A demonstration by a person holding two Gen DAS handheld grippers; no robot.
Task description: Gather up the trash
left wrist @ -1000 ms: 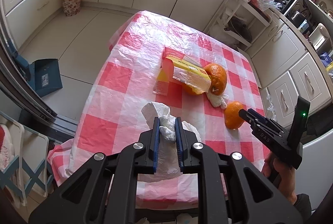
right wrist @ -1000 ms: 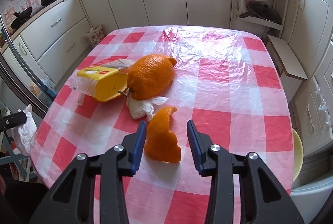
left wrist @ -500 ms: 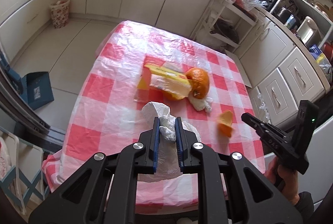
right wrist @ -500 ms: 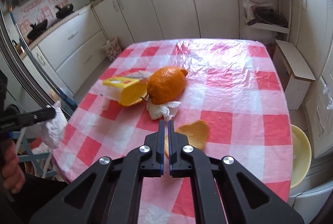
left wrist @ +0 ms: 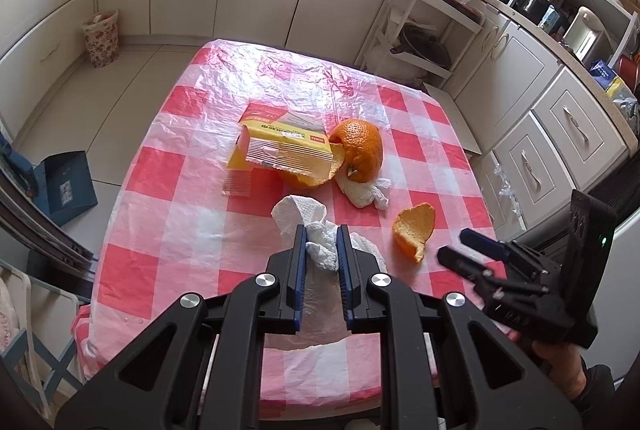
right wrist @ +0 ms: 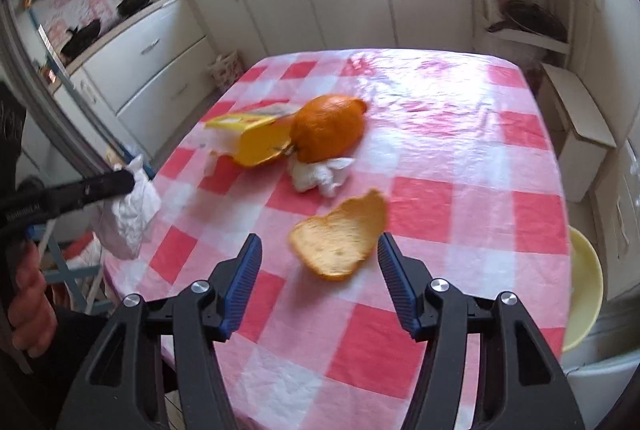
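Gripping a crumpled white paper towel (left wrist: pixel 320 250), the left gripper (left wrist: pixel 321 262) hung above the red-checked table (left wrist: pixel 168 190).
The right gripper (right wrist: pixel 319 282) gaped, one curled orange peel piece (right wrist: pixel 340 234) just beyond its fingertips.

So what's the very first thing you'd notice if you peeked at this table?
Probably the big orange in the middle of the red-and-white checked tablecloth, squashed up against a yellow packet, with a crumpled white tissue just in front of it. Next, the left gripper pinching a white paper towel at the near edge. The right gripper has its jaws wide open around a loose piece of orange peel.
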